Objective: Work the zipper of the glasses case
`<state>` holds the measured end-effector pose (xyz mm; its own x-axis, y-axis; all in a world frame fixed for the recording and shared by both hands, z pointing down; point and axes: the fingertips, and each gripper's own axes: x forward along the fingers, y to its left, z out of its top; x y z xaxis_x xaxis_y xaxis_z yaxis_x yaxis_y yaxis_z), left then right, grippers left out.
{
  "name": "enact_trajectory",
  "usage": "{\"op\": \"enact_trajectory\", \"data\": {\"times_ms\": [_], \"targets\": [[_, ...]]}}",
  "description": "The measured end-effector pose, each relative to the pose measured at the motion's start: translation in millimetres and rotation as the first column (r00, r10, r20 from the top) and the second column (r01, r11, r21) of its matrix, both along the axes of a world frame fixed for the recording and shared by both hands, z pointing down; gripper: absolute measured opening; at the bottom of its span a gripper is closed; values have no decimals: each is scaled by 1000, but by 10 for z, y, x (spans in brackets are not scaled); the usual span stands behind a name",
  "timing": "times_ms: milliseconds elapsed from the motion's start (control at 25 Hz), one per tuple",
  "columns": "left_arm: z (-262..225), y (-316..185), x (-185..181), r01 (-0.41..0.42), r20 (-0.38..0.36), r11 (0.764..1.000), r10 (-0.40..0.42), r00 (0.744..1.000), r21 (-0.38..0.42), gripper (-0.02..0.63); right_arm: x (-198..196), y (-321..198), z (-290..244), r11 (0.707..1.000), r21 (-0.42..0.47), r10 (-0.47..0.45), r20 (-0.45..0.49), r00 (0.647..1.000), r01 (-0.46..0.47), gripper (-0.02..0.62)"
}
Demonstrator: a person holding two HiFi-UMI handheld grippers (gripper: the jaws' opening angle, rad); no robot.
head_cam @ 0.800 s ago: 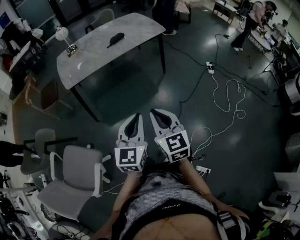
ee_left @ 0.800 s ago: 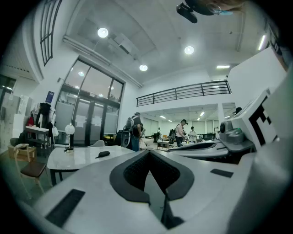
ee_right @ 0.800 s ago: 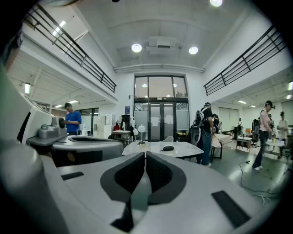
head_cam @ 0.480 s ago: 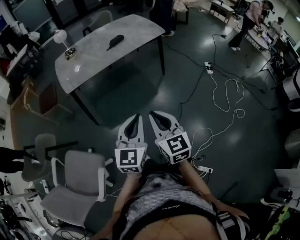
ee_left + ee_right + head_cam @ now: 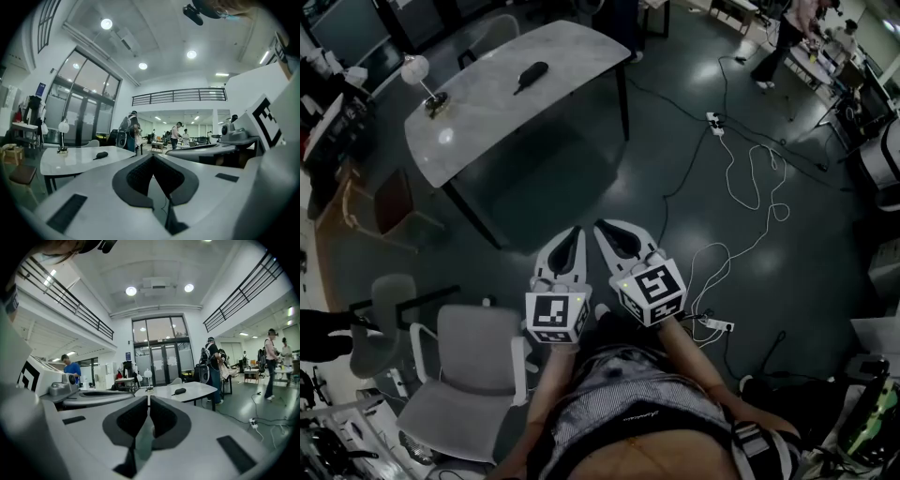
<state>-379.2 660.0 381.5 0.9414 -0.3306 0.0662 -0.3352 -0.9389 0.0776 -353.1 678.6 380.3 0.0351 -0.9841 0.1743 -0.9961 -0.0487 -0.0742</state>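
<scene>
The black glasses case (image 5: pixel 530 77) lies on a pale marble-top table (image 5: pixel 487 117), far ahead of me across the dark floor. It also shows small on that table in the left gripper view (image 5: pixel 100 155) and the right gripper view (image 5: pixel 178 391). My left gripper (image 5: pixel 576 231) and right gripper (image 5: pixel 601 226) are held side by side in front of my body, well short of the table. Both are shut with nothing between their jaws, as the left gripper (image 5: pixel 153 156) and the right gripper (image 5: pixel 148 397) show in their own views.
A small white lamp (image 5: pixel 419 70) stands at the table's left end. Grey office chairs (image 5: pixel 478 370) stand at my left. White cables and a power strip (image 5: pixel 715 122) lie on the floor to the right. People stand at the far right (image 5: pixel 783 37).
The head view has drifted slightly, and the chair at my left sits a little lower and further right in it. Both grippers stay shut and side by side.
</scene>
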Motion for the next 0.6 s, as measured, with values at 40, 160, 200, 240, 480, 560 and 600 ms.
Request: {"op": "enact_trajectory", "data": {"times_ms": [40, 160, 200, 240, 480, 560, 600], "targets": [[14, -25, -17, 4, 6, 1000, -4, 1000, -1, 2, -33, -17, 9, 1000, -11, -3, -11, 1000, 3, 69], [29, -70, -25, 17, 16, 1000, -17, 1000, -7, 2, -84, -54, 28, 999, -36, 0, -36, 999, -1, 69], [21, -86, -27, 24, 14, 1000, -24, 1000, -8, 2, -88, -70, 22, 999, -33, 1, -26, 1000, -2, 69], [12, -104, -32, 32, 11, 999, -32, 999, -9, 2, -89, -88, 13, 1000, -27, 2, -13, 1000, -2, 69], [28, -294, -12, 62, -6, 998, -62, 998, -24, 2, 5, -237, 8, 1000, -30, 5, -53, 999, -6, 69], [11, -377, 33, 77, -9, 997, -77, 997, -16, 2, 80, -311, 10, 1000, -28, -3, -49, 999, 2, 69], [2, -426, 66, 86, -11, 996, -86, 996, -12, 2, 127, -357, 12, 1000, -26, -6, -47, 999, 4, 69]]}}
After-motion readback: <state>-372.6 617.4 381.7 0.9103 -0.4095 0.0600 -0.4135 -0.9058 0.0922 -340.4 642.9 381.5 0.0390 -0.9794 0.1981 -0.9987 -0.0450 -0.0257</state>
